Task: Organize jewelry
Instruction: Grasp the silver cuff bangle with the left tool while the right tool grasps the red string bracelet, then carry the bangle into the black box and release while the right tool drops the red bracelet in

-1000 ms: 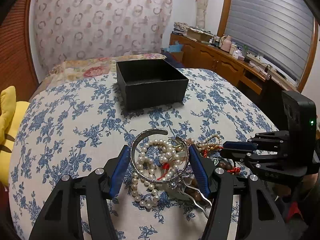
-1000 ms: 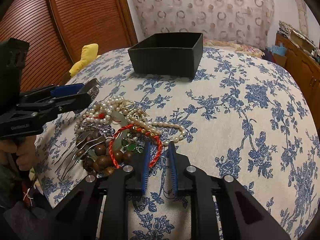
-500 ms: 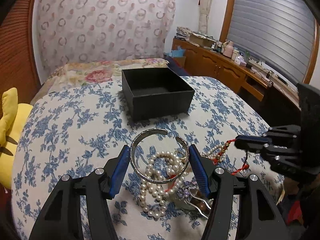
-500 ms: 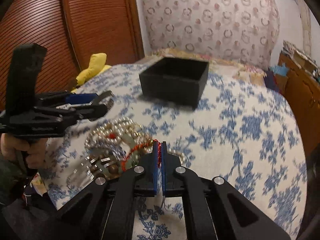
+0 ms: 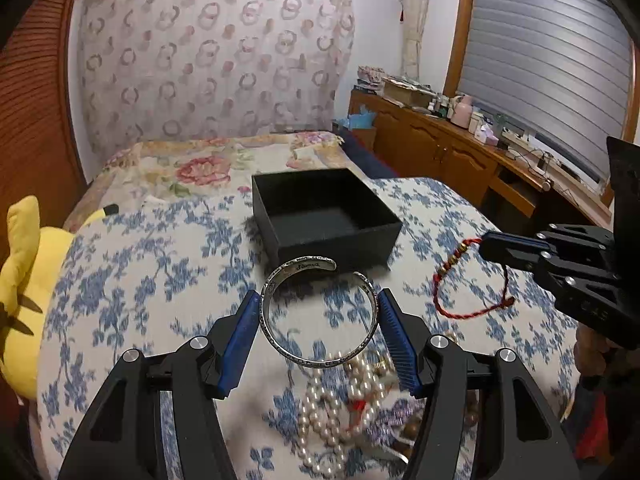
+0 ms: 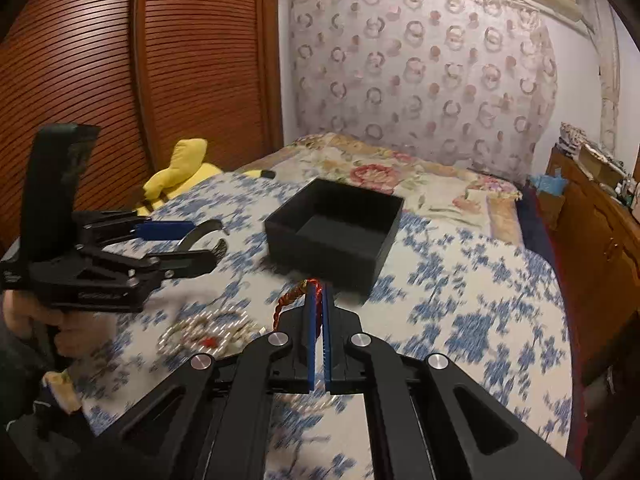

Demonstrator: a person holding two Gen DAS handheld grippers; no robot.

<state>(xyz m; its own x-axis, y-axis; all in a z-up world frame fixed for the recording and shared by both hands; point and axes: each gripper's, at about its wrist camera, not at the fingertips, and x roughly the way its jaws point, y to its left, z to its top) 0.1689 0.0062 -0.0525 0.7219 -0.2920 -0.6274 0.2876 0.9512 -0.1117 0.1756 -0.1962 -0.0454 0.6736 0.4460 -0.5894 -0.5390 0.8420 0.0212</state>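
My left gripper (image 5: 318,300) is shut on a silver cuff bangle (image 5: 276,338) and holds it above the bed, short of the open black box (image 5: 324,216). My right gripper (image 6: 318,290) is shut on a red cord bracelet (image 5: 460,312) with gold beads, which hangs in the air to the right of the bangle. In the right wrist view the cord (image 6: 292,296) pokes out of the shut jaws, with the box (image 6: 332,232) just beyond. A pile of pearl strands (image 5: 336,408) and other jewelry lies on the blue floral bedspread (image 5: 160,280) under the left gripper.
A yellow plush toy (image 5: 24,280) lies at the bed's left edge. A wooden dresser (image 5: 448,152) with small items runs along the right wall under the blinds. A louvred wooden door (image 6: 120,80) stands left of the bed.
Both grippers have risen and moved toward the black box. The bangle and the red cord bracelet have come up off the jewelry pile, which now lies lower in view.
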